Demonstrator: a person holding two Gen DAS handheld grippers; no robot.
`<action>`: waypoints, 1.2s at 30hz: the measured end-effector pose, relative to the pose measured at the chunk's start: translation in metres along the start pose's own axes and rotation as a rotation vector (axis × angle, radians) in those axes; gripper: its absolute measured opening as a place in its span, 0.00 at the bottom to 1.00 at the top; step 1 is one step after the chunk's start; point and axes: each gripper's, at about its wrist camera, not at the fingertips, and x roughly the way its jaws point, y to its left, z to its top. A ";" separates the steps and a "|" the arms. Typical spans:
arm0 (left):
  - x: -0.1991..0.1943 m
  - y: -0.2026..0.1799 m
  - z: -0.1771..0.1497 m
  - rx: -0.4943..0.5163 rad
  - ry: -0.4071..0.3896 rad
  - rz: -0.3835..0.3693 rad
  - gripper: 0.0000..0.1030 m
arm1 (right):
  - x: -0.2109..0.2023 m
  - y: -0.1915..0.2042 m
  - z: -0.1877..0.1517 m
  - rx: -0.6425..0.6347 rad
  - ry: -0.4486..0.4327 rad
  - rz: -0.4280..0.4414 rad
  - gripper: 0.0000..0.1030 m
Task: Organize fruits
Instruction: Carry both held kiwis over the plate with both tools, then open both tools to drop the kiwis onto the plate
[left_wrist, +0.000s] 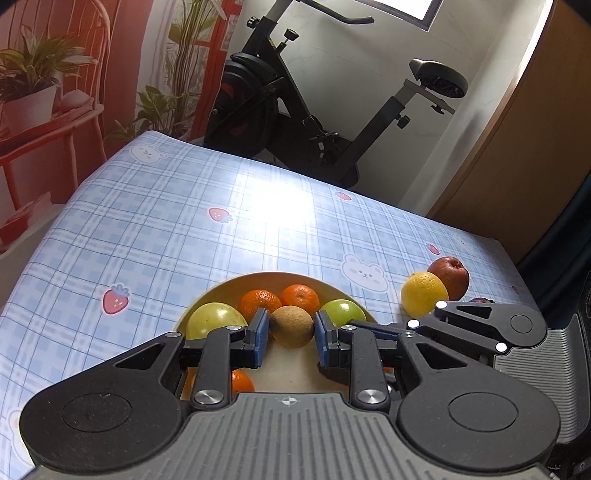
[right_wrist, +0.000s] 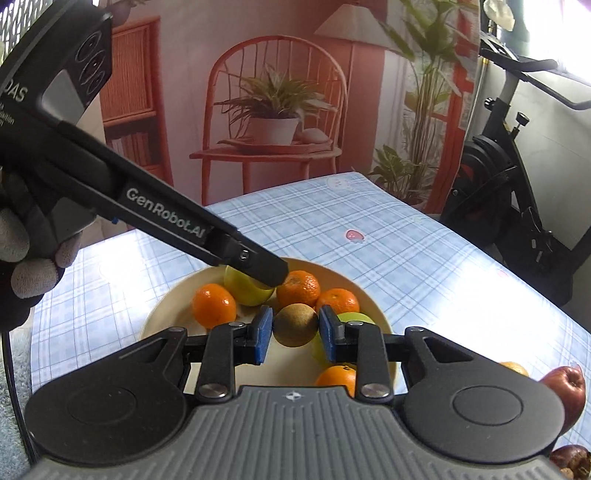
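The fingers (left_wrist: 260, 334) of the left gripper (left_wrist: 291, 334) and right gripper (right_wrist: 295, 332) are drawn together, and nothing is judged clamped; a kiwi (right_wrist: 295, 325) is seen through each gap, lying in the bowl (right_wrist: 162, 314). Four tangerines (right_wrist: 214, 306) and two green apples (left_wrist: 216, 319) are kept there too. Most is judged done: a lemon (left_wrist: 424, 297), a red apple (left_wrist: 450, 277) and a dark fruit (right_wrist: 569, 458) are left on the desk (left_wrist: 184, 221)

In the round cream bowl (right_wrist: 369, 295) lay four orange mandarins (right_wrist: 214, 304), two green apples (right_wrist: 245, 291); one brown kiwi (right_wrist: 295, 325); beside it one yellow lemon (left_wrist: 423, 297), one red apple (left_wrist: 450, 275).
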 end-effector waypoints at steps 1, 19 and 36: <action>0.003 0.003 0.000 -0.007 0.009 -0.011 0.27 | 0.004 0.001 0.000 -0.006 0.008 0.005 0.29; 0.029 0.007 0.003 -0.010 0.071 -0.023 0.28 | 0.028 0.000 -0.007 0.000 0.050 0.002 0.30; 0.003 -0.031 0.010 0.060 -0.040 -0.016 0.28 | -0.056 -0.036 -0.040 0.194 -0.109 -0.140 0.30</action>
